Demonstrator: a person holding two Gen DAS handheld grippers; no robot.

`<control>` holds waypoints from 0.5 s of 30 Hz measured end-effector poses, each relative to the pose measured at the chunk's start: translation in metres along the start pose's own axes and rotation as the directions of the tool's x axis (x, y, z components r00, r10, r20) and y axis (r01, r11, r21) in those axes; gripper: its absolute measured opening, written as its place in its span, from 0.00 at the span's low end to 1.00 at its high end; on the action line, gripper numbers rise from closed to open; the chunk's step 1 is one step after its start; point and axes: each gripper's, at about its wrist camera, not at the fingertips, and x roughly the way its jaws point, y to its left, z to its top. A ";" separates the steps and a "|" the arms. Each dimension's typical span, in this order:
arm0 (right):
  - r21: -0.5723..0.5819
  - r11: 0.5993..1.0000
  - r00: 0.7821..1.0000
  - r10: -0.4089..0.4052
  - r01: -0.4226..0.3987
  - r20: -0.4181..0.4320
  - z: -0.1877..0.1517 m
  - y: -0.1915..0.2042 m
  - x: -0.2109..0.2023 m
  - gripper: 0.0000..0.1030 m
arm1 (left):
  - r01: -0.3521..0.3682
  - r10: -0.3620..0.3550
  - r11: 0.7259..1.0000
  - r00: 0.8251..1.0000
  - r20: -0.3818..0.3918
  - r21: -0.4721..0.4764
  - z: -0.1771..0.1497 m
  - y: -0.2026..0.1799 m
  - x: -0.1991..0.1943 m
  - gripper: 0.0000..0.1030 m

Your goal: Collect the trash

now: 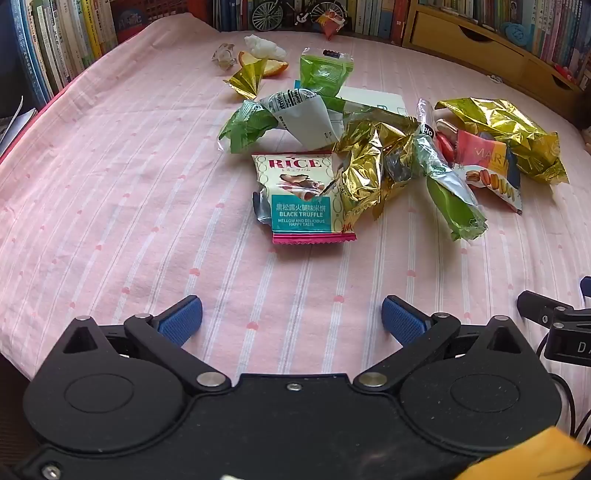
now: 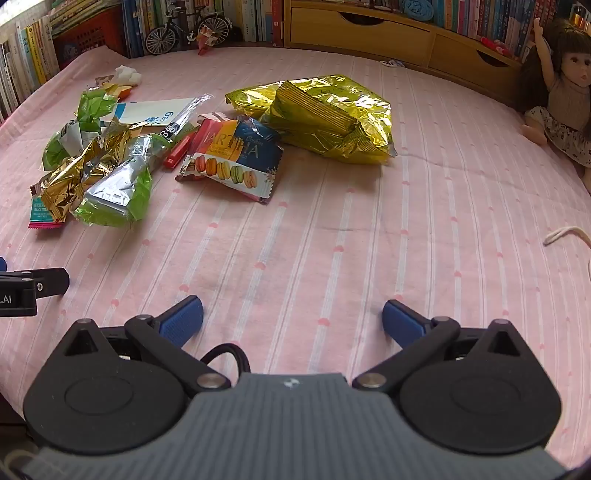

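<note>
Crinkled foil wrappers (image 1: 365,162) — gold, green, glossy — are lying heaped; left gripper (image 1: 291,319) and right gripper (image 2: 292,319) are gaping wide, empty.

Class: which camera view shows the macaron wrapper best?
The right wrist view: the macaron wrapper lies face up, macarons and lettering clear. In the left wrist view it sits near the edge, partly hidden by other wrappers.

Pink striped cloth (image 2: 332,229) with small hearts over the whole surface. Rows of upright books (image 1: 55,44) along the far and left edges. Model bicycle (image 2: 184,29) against the far books. Wooden drawer unit (image 2: 369,33) far right. Doll (image 2: 565,96) in a patterned skirt at the right edge, one arm raised.
</note>
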 end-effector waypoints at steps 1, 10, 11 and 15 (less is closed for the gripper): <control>0.000 1.000 1.000 0.001 -0.001 0.001 0.000 0.000 0.000 1.00 | 0.000 0.000 1.000 1.000 0.002 0.000 0.000 0.000 0.000 1.00; -0.001 1.000 1.000 -0.001 0.001 0.005 0.000 0.000 0.000 1.00 | 0.000 0.000 1.000 1.000 0.006 0.002 0.005 -0.001 0.001 1.00; -0.001 1.000 1.000 0.000 0.000 0.005 0.000 0.000 0.000 1.00 | -0.001 0.001 1.000 1.000 0.013 0.000 -0.002 -0.001 0.000 1.00; -0.001 1.000 1.000 0.000 0.000 0.006 0.000 0.000 0.000 1.00 | -0.001 0.001 1.000 1.000 0.013 -0.002 -0.002 -0.001 0.000 1.00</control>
